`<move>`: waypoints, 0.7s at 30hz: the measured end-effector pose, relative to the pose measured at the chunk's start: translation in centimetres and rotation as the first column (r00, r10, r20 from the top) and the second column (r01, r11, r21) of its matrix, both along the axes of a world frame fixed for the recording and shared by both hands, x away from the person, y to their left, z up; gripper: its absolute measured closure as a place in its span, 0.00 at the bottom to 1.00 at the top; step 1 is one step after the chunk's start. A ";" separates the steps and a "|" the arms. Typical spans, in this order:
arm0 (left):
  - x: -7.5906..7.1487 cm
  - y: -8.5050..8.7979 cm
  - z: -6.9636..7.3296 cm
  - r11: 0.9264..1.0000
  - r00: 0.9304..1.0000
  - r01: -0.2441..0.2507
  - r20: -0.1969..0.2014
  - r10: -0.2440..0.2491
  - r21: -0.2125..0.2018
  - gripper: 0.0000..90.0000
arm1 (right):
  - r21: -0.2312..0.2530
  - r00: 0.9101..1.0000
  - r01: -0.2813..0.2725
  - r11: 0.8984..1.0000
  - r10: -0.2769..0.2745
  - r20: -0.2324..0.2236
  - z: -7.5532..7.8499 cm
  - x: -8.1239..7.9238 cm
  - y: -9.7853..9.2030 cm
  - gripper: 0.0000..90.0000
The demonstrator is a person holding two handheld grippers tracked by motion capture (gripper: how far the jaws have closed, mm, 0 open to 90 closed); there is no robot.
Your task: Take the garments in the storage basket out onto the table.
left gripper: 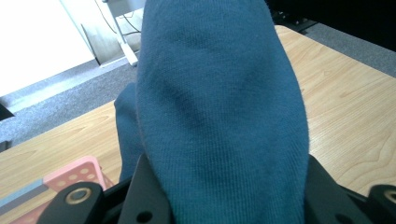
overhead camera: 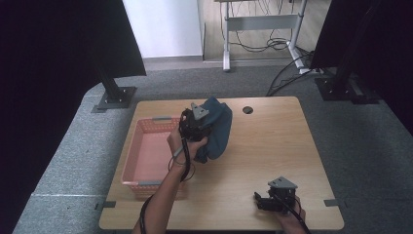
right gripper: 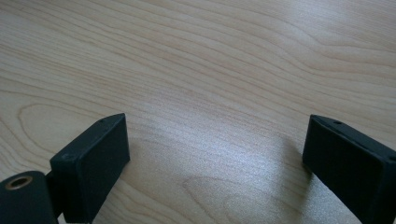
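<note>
Grey carpet surrounds a light wooden table (overhead camera: 272, 146), with dark curtains at both sides and a desk frame with cables at the far wall. At the left of the table sits a pink basket (overhead camera: 146, 156). Just right of it, the left forearm reaches forward from the near edge, lifting the left gripper (overhead camera: 196, 124) above the table, its jaws clamped on a bunched blue cloth (left gripper: 219, 107) that hangs beside the basket's right wall. Further right, at the near edge, the right gripper (right gripper: 215, 158) rests low over bare wood, jaws spread wide with nothing between them.
</note>
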State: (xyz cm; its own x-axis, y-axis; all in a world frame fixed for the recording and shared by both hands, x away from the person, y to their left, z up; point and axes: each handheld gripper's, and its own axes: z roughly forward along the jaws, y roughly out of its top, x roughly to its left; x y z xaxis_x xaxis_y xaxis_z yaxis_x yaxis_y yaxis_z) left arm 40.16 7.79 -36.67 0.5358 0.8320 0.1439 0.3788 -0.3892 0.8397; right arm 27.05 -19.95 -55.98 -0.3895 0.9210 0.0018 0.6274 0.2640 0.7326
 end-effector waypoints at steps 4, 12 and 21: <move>-0.1 -0.5 -0.1 1.000 1.000 0.011 0.002 -0.011 0.002 0.75 | -0.001 1.000 0.000 1.000 0.000 0.000 0.0 0.0 0.0 0.08; -0.1 -1.3 -0.1 1.000 1.000 0.021 0.002 -0.021 0.007 0.75 | 0.000 1.000 0.002 1.000 -0.002 0.000 0.0 0.0 0.0 0.08; -0.1 -2.2 -0.8 0.999 0.999 0.035 -0.013 -0.035 0.006 0.75 | 0.000 1.000 0.001 1.000 -0.001 0.000 0.0 0.0 0.0 0.08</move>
